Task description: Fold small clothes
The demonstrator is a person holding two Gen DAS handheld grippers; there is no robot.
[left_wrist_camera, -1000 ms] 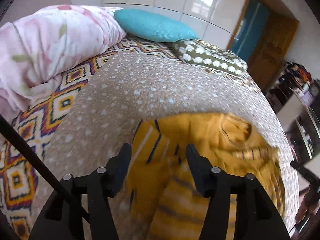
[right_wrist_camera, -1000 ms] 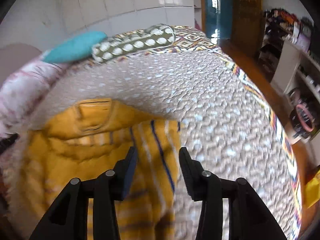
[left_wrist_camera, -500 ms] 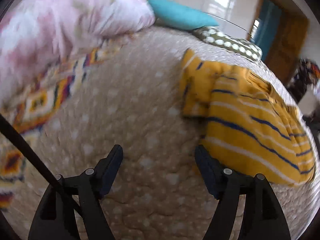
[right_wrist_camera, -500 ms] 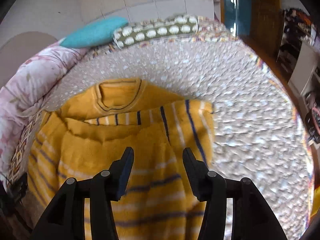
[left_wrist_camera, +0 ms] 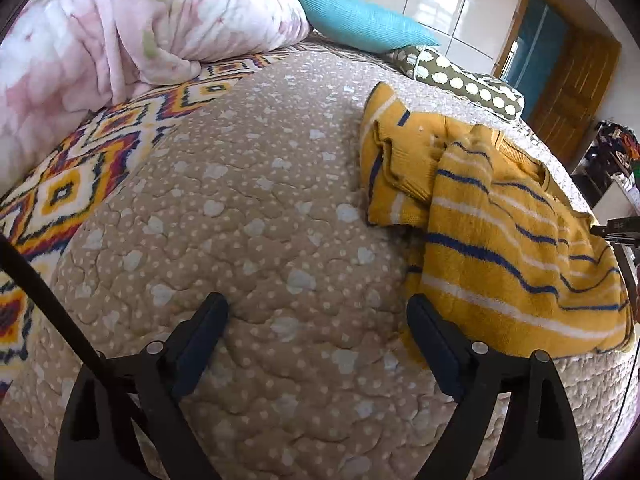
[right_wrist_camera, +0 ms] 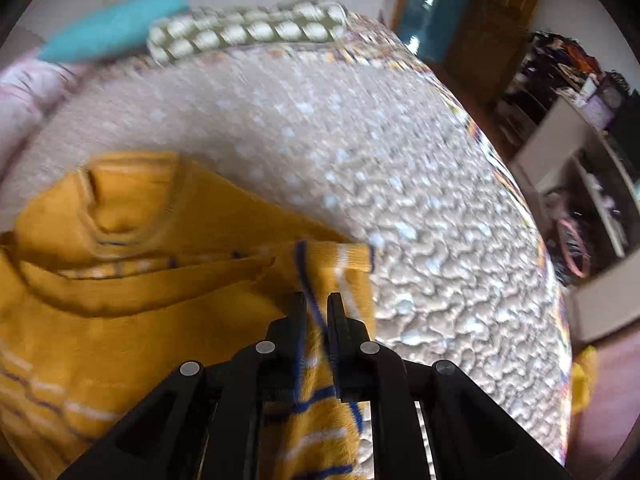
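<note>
A small yellow sweater [left_wrist_camera: 500, 236] with blue and white stripes lies partly folded on the beige quilted bed cover [left_wrist_camera: 240, 220]. My left gripper [left_wrist_camera: 316, 312] is open and empty over bare quilt, just left of the sweater's lower edge. In the right wrist view the sweater [right_wrist_camera: 120, 300] lies with its collar toward the pillows. My right gripper [right_wrist_camera: 316, 304] is shut on the sweater's striped right edge. That view is motion-blurred.
A pink floral duvet [left_wrist_camera: 120, 28] is bunched at the far left. A teal pillow [left_wrist_camera: 360, 20] and a dotted olive pillow [left_wrist_camera: 460, 76] lie at the head of the bed. Shelves and clutter [right_wrist_camera: 580, 120] stand to the right of the bed.
My left gripper has pulled back off the sweater to the left and stayed open. My right gripper has closed on the sweater's right edge.
</note>
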